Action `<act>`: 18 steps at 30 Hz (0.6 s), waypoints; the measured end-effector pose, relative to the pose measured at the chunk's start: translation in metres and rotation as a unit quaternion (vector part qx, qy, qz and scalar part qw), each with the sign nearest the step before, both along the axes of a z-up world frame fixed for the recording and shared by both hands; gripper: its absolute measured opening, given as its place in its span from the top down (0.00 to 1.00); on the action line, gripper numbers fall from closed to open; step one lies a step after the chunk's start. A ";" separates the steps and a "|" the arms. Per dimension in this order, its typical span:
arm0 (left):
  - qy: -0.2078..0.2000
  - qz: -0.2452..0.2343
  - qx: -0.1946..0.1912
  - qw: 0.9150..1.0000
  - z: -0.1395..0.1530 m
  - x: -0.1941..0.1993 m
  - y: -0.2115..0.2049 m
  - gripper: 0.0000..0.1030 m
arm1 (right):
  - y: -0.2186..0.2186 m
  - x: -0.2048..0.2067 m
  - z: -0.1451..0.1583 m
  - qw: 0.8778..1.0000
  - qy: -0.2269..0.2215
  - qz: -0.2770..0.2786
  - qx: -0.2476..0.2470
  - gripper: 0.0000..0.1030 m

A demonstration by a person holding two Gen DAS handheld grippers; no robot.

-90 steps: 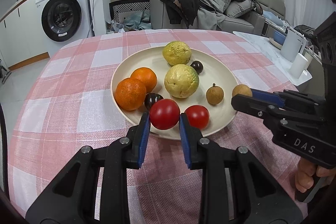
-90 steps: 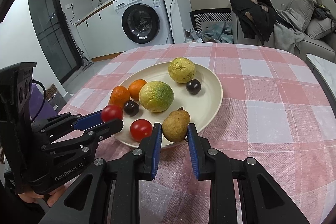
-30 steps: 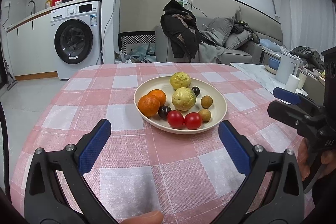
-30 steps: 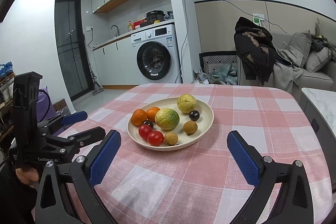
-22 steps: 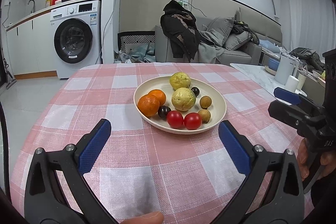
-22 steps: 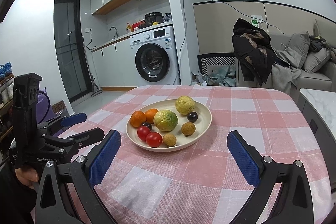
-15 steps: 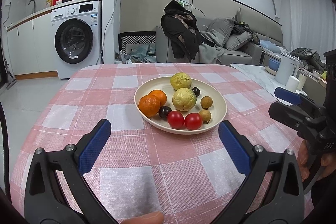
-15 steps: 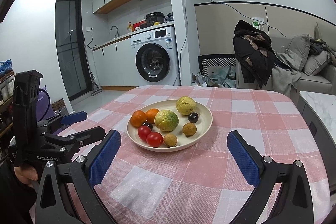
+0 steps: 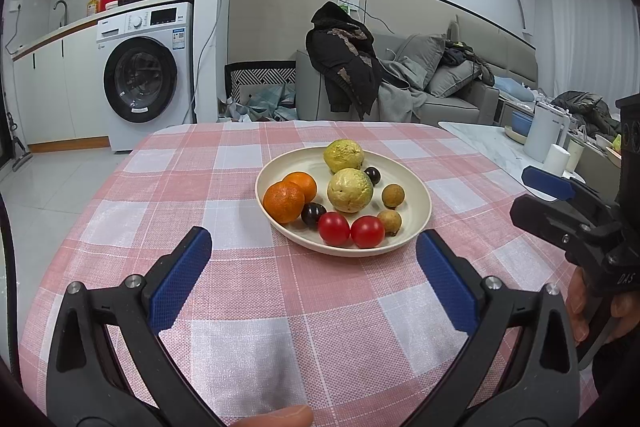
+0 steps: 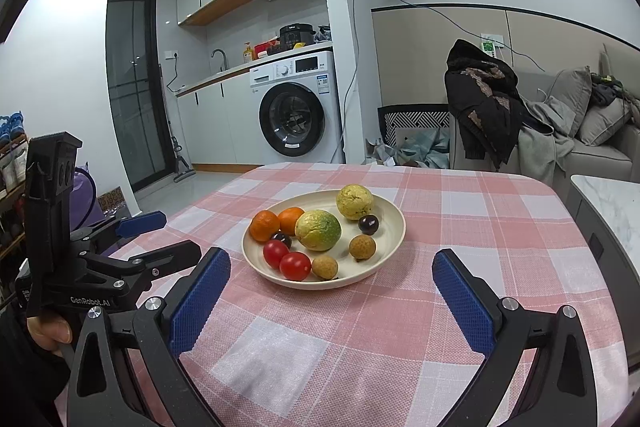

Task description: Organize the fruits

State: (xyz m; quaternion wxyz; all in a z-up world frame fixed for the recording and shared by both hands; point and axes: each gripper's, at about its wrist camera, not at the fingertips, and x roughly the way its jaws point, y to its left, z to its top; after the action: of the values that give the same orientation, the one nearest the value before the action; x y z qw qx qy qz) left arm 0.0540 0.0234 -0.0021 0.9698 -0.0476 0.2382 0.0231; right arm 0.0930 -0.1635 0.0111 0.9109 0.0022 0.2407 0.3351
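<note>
The room was a living space with a white washing machine (image 9: 138, 75) far behind the plate and a grey sofa (image 9: 440, 83) with a dark coat (image 9: 344, 55) thrown over it, also behind the plate and more to the right. The bench (image 9: 168, 187) wore a pink and white checked cloth and filled most of both views. Its far edge curved round behind the plate, and a white marble side counter (image 9: 488, 147) stood off to the right of the plate.

The cream plate (image 9: 416, 187) sat near the middle of the bench. All the fruit lay inside it. Two bumpy yellow-green fruits were the biggest: one (image 9: 343, 155) at the back of the plate and one (image 9: 350, 190) in the middle. Two oranges (image 9: 284, 202) touched each other on the left side of the plate. Two red tomatoes (image 9: 334, 227) sat side by side at the front rim. Two little brown round fruits (image 9: 393, 195) lay on the right side. Two small dark fruits were there too, one (image 9: 313, 213) between the oranges and the tomatoes, one (image 9: 372, 175) beside the back yellow fruit.

The left claw (image 9: 314, 281) was spread wide apart and held nothing, in front of the plate. The right claw (image 10: 332, 297) was also spread wide and empty, in front of the plate. A hand (image 9: 592, 307) held the right tool, to the right of the plate.

The cloth was bare all around the plate, with lots of room between the plate and each bench edge.
</note>
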 end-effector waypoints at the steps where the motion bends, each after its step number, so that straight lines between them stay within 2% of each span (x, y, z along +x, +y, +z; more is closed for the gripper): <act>1: 0.000 0.000 0.000 1.000 0.000 0.000 0.001 0.01 | 0.000 0.000 0.000 1.000 0.000 0.000 0.000 0.00; 18: -0.001 -0.001 -0.001 1.000 0.001 0.000 0.000 0.01 | 0.000 0.000 0.000 1.000 0.000 0.001 0.000 0.00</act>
State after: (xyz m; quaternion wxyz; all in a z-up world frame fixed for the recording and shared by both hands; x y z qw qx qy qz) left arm 0.0541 0.0234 -0.0013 0.9699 -0.0482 0.2375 0.0216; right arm 0.0929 -0.1632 0.0109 0.9108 0.0018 0.2405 0.3355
